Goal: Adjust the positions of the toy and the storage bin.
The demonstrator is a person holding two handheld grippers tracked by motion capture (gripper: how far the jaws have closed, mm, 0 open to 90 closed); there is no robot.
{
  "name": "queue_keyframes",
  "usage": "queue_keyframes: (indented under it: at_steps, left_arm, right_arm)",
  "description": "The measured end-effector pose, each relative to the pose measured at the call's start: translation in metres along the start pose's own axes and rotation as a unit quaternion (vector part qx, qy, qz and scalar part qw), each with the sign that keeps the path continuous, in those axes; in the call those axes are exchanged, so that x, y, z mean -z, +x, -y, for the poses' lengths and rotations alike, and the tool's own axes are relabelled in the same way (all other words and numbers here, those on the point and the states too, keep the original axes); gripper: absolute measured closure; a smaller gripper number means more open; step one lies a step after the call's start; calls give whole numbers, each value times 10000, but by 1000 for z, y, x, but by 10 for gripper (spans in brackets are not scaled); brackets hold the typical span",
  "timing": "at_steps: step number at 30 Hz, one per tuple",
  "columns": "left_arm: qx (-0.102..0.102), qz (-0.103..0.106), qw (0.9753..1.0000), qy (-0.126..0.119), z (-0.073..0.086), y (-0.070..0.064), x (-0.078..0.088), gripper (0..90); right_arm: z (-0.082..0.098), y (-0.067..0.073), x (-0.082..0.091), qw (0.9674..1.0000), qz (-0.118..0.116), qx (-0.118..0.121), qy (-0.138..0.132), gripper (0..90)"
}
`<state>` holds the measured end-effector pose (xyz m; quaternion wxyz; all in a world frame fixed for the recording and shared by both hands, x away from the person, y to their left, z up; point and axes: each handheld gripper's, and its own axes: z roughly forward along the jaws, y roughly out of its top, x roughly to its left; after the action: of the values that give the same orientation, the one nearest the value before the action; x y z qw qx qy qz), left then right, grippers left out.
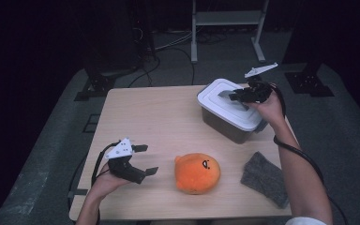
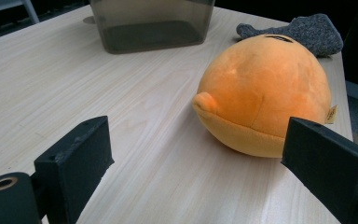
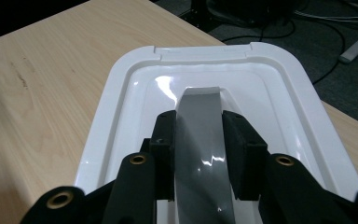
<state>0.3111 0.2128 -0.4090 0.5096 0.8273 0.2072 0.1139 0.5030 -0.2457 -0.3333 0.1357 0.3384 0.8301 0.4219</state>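
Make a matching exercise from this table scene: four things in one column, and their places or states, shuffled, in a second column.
1. grey handle
2. orange plush toy
3. grey knitted cloth
4. left gripper

A. open, beside the toy
B. lies at the table's near right corner
C. clamped between the right gripper's jaws on the white lid
D. sits near the front edge, middle

Pairs: 1-C, 2-D, 3-B, 4-A

- In the left gripper view, the dark bin is cut off by the top edge, so its lid is out of frame.
- There too, the grey cloth lies partly behind the orange plush.
- In the right gripper view, the grey handle runs off the bottom edge, and the white lid is cropped there too.
- In the high view, the right tool hides part of the lid; whether its pads press cannot be told there.
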Motion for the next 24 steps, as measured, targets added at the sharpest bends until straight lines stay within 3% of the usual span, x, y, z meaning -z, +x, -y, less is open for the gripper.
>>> queue_keyframes:
  at_steps: [16, 24]
  left_arm:
    - [-59, -114, 9999, -39, 0, -1, 5, 76]
    - [-68, -145, 9999, -30, 0, 0, 5, 76]
  right_arm:
    - [-3, 12, -4, 9996, -254, 146, 29, 660]
    - [-7, 22, -11, 9984, -511, 246, 43, 660]
